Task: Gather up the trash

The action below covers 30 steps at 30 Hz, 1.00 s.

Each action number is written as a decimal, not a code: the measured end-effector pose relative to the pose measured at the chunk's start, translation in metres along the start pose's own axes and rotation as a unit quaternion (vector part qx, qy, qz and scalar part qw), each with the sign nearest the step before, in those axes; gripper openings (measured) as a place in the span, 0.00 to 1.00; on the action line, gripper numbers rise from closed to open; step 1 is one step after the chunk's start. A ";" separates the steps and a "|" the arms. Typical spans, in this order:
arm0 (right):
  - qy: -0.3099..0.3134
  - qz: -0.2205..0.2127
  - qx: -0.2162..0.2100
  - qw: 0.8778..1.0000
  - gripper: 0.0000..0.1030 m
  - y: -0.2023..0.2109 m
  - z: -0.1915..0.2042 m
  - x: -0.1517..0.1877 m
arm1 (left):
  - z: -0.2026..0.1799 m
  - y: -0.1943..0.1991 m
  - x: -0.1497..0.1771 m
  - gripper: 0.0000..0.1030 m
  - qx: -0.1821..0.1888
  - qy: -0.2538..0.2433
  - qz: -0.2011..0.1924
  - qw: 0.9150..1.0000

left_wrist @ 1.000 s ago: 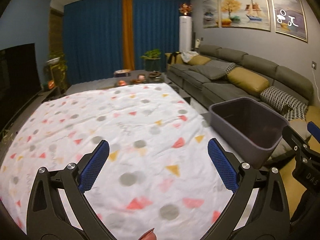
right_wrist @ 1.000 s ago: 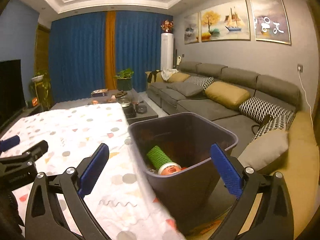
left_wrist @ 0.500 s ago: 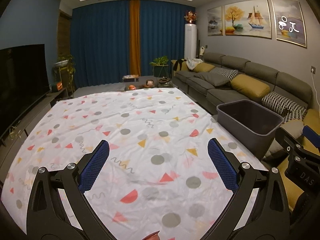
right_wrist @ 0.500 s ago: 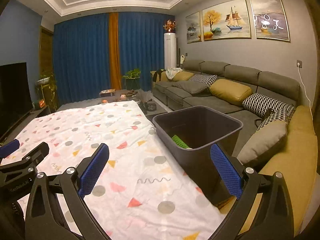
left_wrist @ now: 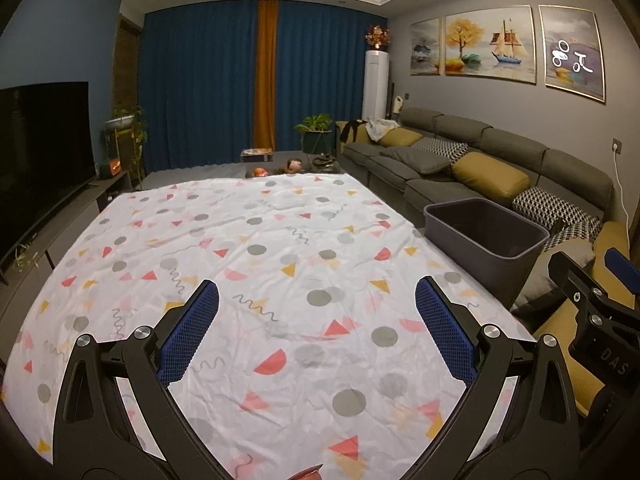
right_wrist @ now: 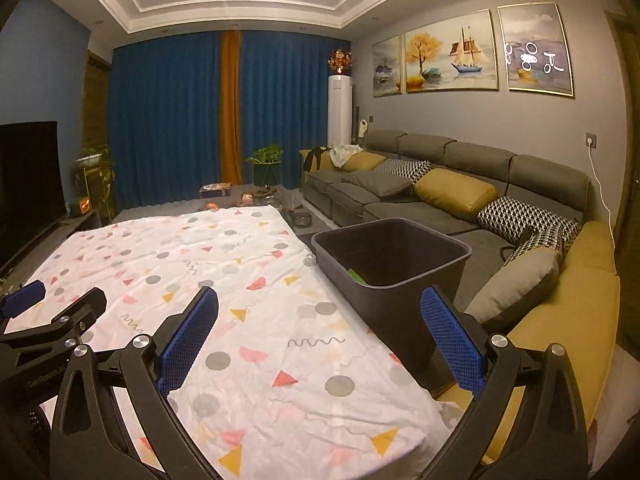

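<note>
1. Above the patterned white cloth [left_wrist: 280, 248], the left gripper [left_wrist: 316, 336] hovers with its jaws spread wide; nothing sits between the blue fingertip pads [left_wrist: 188, 336].
2. Over the right edge of the same cloth [right_wrist: 224, 280], the right gripper [right_wrist: 320, 340] is likewise held wide apart and grips nothing. Its right blue pad [right_wrist: 454, 340] lines up with the front wall of the bin.
3. The dark grey plastic bin [right_wrist: 404, 304] stands just beside the right edge of the cloth, between it and the sofa [right_wrist: 440, 184].
4. A green item of trash [right_wrist: 356, 276] lies inside the bin, low against the near-left wall; only a small part of it shows.
5. From the left wrist view, the bin [left_wrist: 500, 264] appears at right, and its contents are not visible.
6. The right gripper's body [left_wrist: 592, 312] shows at the right edge of the left wrist view, near the bin.
7. No loose trash is visible on the cloth surface.
</note>
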State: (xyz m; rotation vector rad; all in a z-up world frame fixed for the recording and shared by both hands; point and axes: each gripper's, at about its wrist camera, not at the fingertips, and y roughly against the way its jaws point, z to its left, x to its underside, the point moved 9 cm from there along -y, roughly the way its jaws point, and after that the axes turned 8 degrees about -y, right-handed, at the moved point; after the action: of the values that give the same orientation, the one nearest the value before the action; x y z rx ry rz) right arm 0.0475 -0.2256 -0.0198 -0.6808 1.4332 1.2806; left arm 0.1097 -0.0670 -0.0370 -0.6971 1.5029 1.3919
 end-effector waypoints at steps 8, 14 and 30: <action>-0.001 -0.003 -0.003 1.000 0.95 0.005 0.000 0.000 | -0.001 0.003 0.000 0.94 0.002 -0.002 -0.002 1.000; -0.001 -0.004 -0.002 1.000 0.95 0.005 -0.001 0.000 | -0.002 0.004 0.000 0.94 0.003 0.000 -0.003 1.000; 0.000 -0.001 -0.005 1.000 0.95 0.005 0.003 0.001 | -0.002 0.005 0.000 0.94 0.004 0.001 -0.001 1.000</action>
State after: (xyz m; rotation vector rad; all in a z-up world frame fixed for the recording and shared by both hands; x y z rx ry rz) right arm 0.0433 -0.2214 -0.0189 -0.6892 1.4268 1.2857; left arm 0.1047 -0.0684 -0.0355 -0.6956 1.5075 1.3831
